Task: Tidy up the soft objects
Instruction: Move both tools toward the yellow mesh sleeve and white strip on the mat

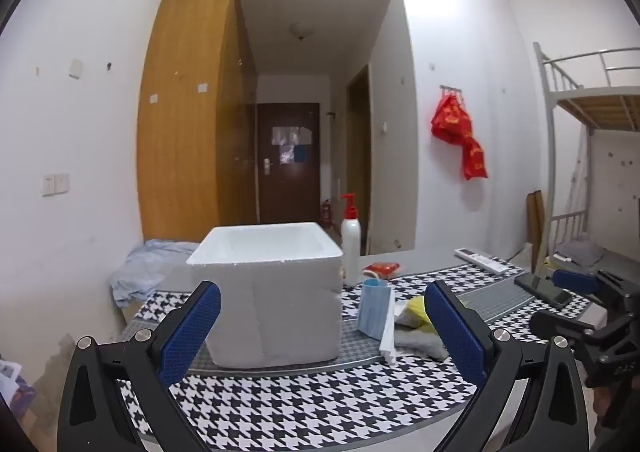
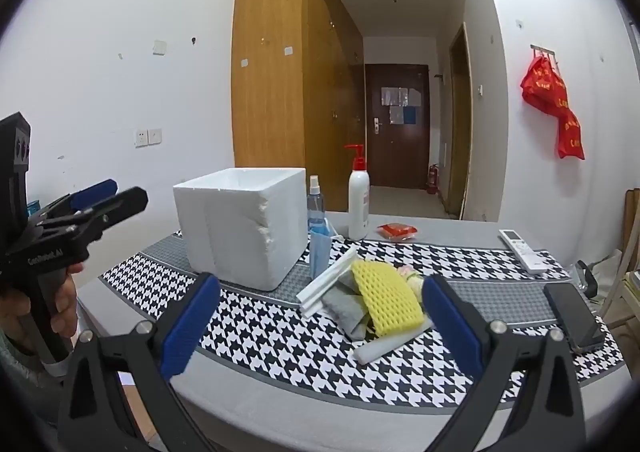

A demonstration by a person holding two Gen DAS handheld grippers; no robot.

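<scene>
Both my claws, left claw (image 1: 322, 326) and right claw (image 2: 320, 318), gape empty; the yellow sponge (image 2: 386, 298) mid-table looks light and squashy, so I'd pinch its near edge

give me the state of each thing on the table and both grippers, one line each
left gripper: open, empty
right gripper: open, empty
foam box: upright, no lid
pump bottle: upright
spray bottle: upright, behind the box
face mask: propped on edge
yellow foam net: lying on the pile
phone: lying flat, screen dark
</scene>
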